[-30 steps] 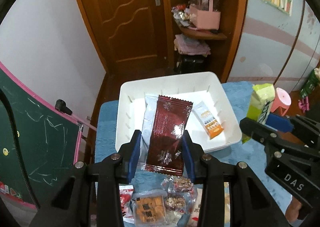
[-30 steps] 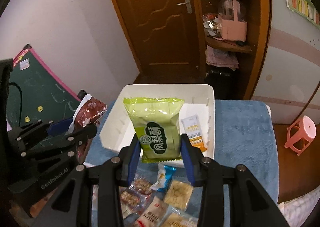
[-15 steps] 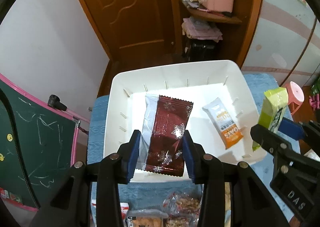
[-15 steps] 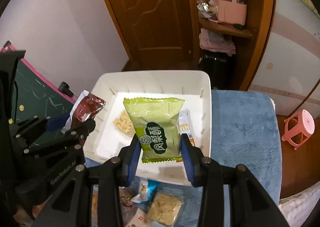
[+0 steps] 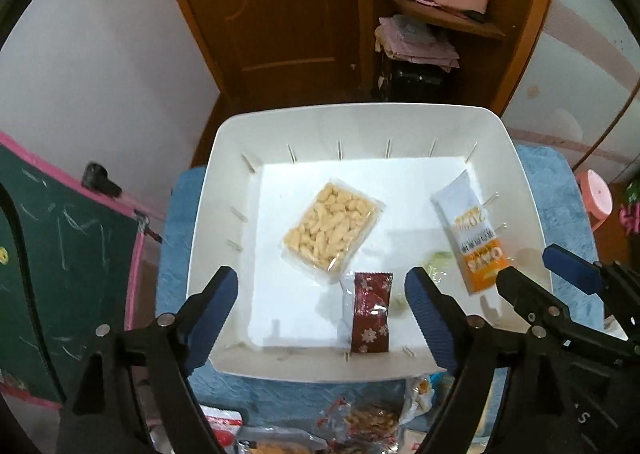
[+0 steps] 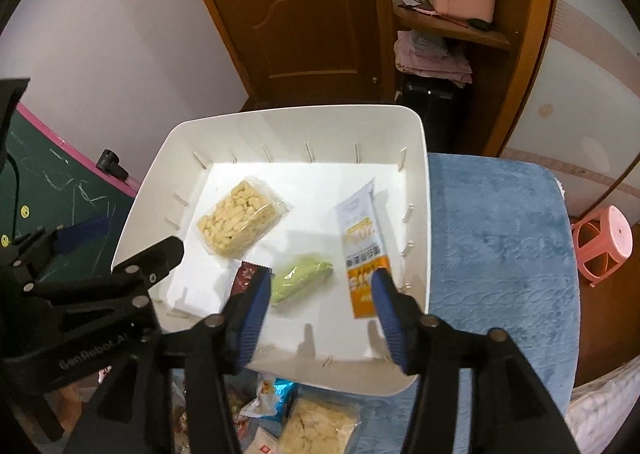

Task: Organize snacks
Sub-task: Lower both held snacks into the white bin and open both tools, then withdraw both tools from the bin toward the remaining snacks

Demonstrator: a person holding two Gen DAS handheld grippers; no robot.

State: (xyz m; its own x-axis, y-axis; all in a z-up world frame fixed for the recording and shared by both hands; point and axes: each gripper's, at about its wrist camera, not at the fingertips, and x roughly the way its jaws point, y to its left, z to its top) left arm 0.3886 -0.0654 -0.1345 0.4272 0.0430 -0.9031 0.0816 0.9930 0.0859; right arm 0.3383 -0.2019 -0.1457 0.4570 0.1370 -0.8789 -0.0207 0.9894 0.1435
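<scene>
A white tray (image 5: 224, 190) sits on a blue cloth; it also shows in the right wrist view (image 6: 416, 158). In it lie a clear pack of yellow puffs (image 5: 332, 228), a white and orange bar (image 5: 472, 238), a dark red packet (image 5: 370, 314) and a green packet (image 6: 302, 276). My left gripper (image 5: 320, 310) is open and empty above the tray's near edge, over the red packet. My right gripper (image 6: 320, 308) is open and empty above the green packet. The red packet (image 6: 245, 278) is partly hidden behind the right gripper's left finger.
Several loose snack packs (image 6: 312, 426) lie on the blue cloth (image 6: 500, 238) in front of the tray. A green chalkboard (image 5: 60, 246) stands at the left. A pink stool (image 6: 600, 238) is at the right. A wooden door and shelf are behind.
Both grippers have opened. The dark red packet dropped from the left gripper and the green packet from the right gripper into the tray. Both grippers moved forward over the tray.
</scene>
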